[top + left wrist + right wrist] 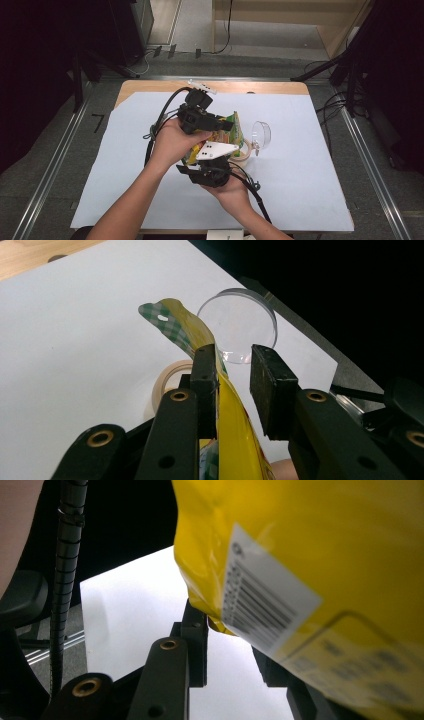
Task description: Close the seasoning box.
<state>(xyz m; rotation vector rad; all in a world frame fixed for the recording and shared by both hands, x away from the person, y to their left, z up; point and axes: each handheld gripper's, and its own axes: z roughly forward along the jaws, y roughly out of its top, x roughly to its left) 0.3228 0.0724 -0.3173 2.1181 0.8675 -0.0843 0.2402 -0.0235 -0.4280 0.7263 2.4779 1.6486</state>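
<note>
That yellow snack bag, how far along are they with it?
Done: the yellow plastic snack bag with its green-checked top is lifted off the white table sheet. In hand: it sits between the jaws of both the left hand-held gripper and the right hand-held gripper. Left: it looks unopened; the clear round dish stands empty.

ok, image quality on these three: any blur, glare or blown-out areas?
High view: soft overall, dark surroundings, evenly lit white table cover. Left gripper view: sharp; glare streaks on the yellow bag, cover near white, clear dish readable. Right gripper view: bag too close, barcode label and print blurred, background black.
</note>
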